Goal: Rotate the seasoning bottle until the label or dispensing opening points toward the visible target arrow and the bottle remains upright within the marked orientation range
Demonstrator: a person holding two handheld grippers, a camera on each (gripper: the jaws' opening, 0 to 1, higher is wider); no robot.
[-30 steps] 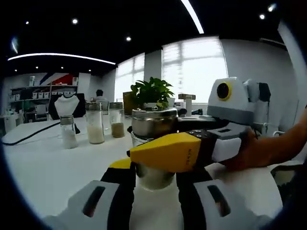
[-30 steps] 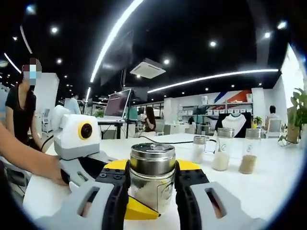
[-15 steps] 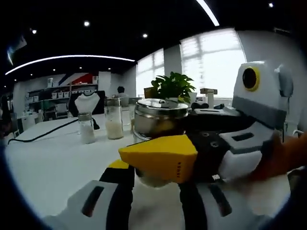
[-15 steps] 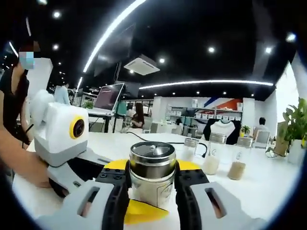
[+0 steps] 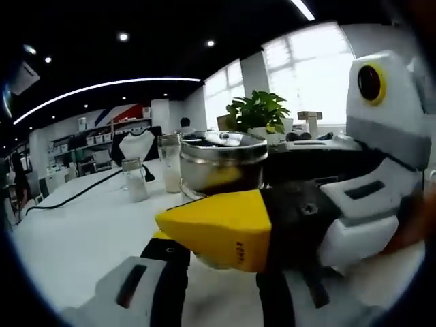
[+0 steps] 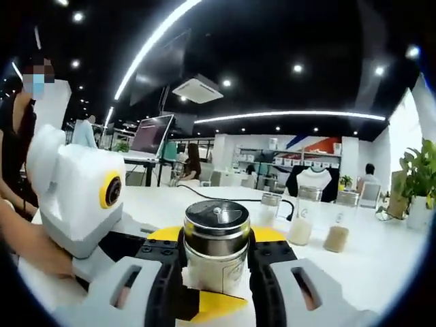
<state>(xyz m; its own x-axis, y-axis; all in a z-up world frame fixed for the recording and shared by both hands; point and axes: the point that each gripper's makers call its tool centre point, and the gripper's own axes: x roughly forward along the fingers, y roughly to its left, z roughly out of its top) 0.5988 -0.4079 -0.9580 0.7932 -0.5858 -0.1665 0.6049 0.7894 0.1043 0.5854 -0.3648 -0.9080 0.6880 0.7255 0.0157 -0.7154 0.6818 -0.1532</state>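
Right gripper view puts my right gripper (image 6: 216, 272) clamped on the steel-lidded glass seasoning bottle (image 6: 216, 252) — upright on the white table (image 6: 381, 262), three glass spice jars (image 6: 300, 218) behind — while my left gripper (image 5: 214, 289) is masked by the right's yellow jaw, so I can't tell its spread.

Both cameras sit low over a white table (image 6: 381, 266), each looking forward along its own jaws. The left gripper view faces the windows and a potted plant (image 5: 259, 112); the right gripper view faces the office's desks. Both look closely, from different sides, at the same seasoning bottle (image 6: 216, 248) (image 5: 221, 163), and each sees the other gripper.
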